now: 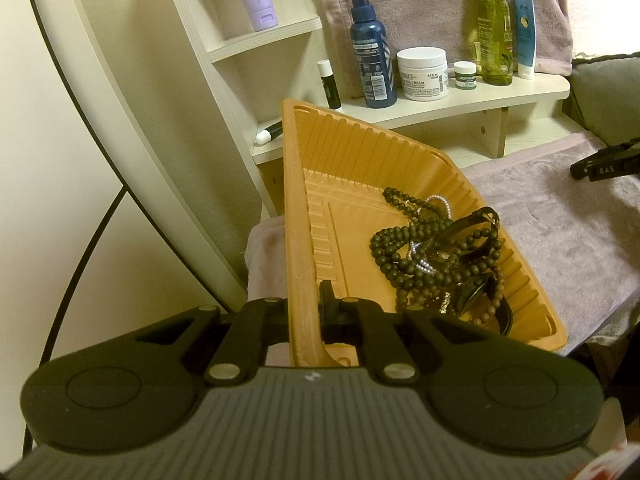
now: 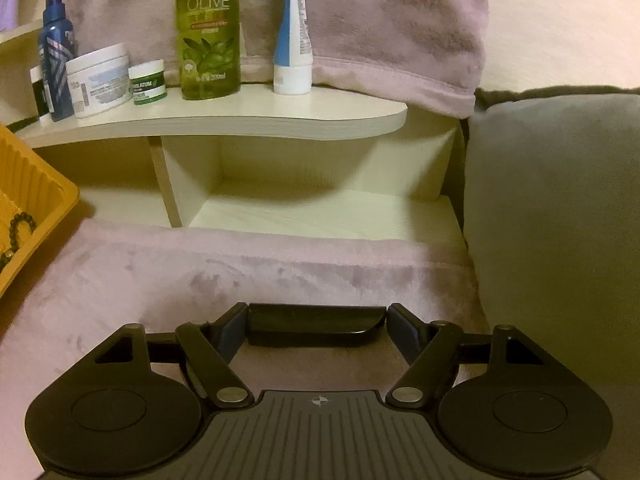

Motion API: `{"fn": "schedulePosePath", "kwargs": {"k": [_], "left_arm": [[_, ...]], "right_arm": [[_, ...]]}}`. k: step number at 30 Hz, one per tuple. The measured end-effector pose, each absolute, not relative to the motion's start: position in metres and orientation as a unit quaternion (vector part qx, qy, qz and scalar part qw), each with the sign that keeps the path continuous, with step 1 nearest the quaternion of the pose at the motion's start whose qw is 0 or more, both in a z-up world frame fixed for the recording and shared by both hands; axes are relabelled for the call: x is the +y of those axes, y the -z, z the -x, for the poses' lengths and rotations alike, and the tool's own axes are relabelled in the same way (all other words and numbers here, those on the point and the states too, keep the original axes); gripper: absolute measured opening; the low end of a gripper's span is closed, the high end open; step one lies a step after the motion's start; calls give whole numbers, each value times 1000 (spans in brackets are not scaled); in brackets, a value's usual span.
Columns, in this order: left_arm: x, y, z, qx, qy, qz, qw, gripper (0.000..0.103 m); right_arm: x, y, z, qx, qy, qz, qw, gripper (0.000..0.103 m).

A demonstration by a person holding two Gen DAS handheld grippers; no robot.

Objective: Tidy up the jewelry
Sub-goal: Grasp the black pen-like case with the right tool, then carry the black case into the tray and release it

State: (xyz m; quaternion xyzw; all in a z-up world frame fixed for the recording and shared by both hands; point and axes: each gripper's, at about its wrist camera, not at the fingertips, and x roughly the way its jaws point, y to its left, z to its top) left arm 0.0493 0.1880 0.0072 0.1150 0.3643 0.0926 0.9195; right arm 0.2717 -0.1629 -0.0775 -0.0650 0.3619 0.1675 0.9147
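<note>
My left gripper (image 1: 306,312) is shut on the near rim of an orange ribbed plastic tray (image 1: 304,208) and holds it tilted. A tangle of jewelry lies in the tray's lower right part: dark bead necklaces (image 1: 400,248), a small pearl strand (image 1: 438,202) and a black watch (image 1: 476,292). The tray's corner shows at the left edge of the right wrist view (image 2: 44,196). My right gripper (image 2: 318,326) is shut on a black rectangular case (image 2: 316,322) just above the pink towel (image 2: 280,280). Its dark finger (image 1: 600,166) shows at the right edge of the left wrist view.
A cream shelf unit (image 2: 240,120) stands behind, bearing a blue spray bottle (image 1: 370,48), a white cream jar (image 1: 422,74), a small green jar (image 2: 147,82), an olive bottle (image 2: 208,28) and a blue-white tube (image 2: 294,32). A grey cushion (image 2: 560,220) lies at right. A mirror frame (image 1: 100,100) stands at left.
</note>
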Motion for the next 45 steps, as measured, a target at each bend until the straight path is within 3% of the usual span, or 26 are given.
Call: {"fn": "schedulePosePath", "kwargs": {"k": [11, 26, 45], "left_arm": [[188, -7, -49, 365, -93, -114, 919, 7], [188, -7, -49, 365, -93, -113, 919, 7], [195, -3, -48, 367, -84, -100, 921, 7]], "right_arm": [[-158, 59, -253, 340, -181, 61, 921, 74], [-81, -5, -186, 284, -349, 38, 892, 74], [-7, -15, -150, 283, -466, 57, 837, 74]]}}
